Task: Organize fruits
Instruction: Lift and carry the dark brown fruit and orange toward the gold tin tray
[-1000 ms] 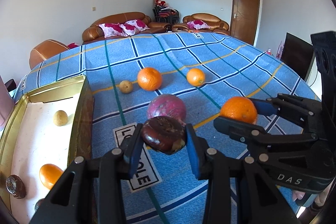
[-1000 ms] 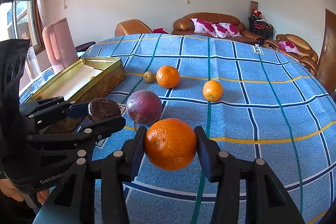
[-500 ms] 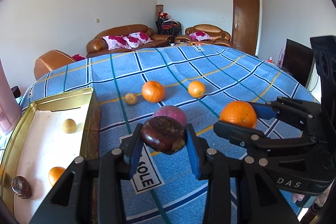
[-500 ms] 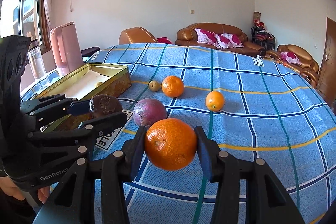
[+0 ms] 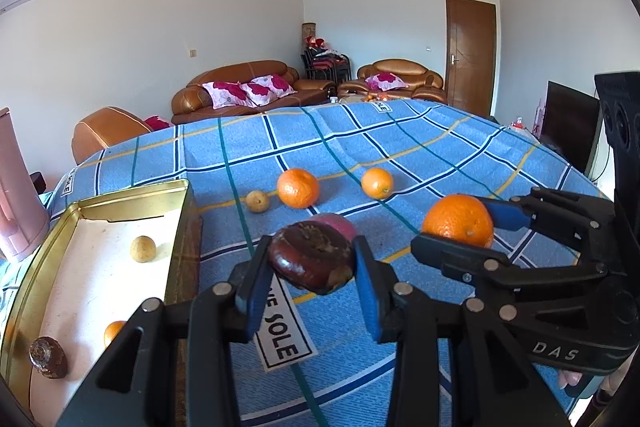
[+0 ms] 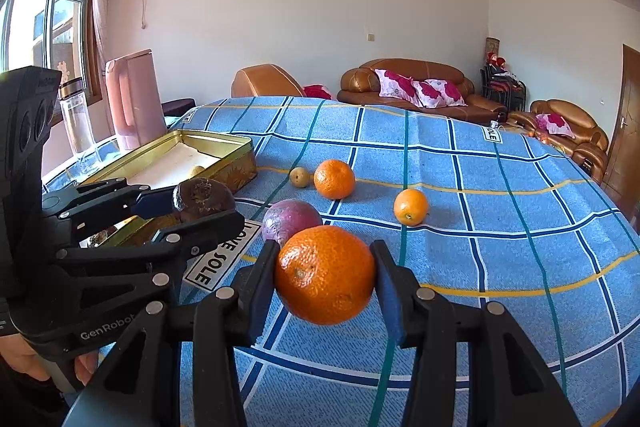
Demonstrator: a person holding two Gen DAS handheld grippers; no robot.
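both loaded: left gripper [image 5: 312,263] clamped on a dark brown wrinkled round fruit [image 5: 311,258], right gripper [image 6: 325,277] clamped on a large bumpy orange [image 6: 325,274], both held above the blue plaid tablecloth [image 6: 500,187]. key relation: the gold rectangular tin tray [image 5: 178,227] sits at the cloth's left edge, directly left of the left gripper, long axis running away from us. left gripper is nearer, so i'd guess it drops first; the right must cross over. loose fruit further out on the cloth is not in the way.
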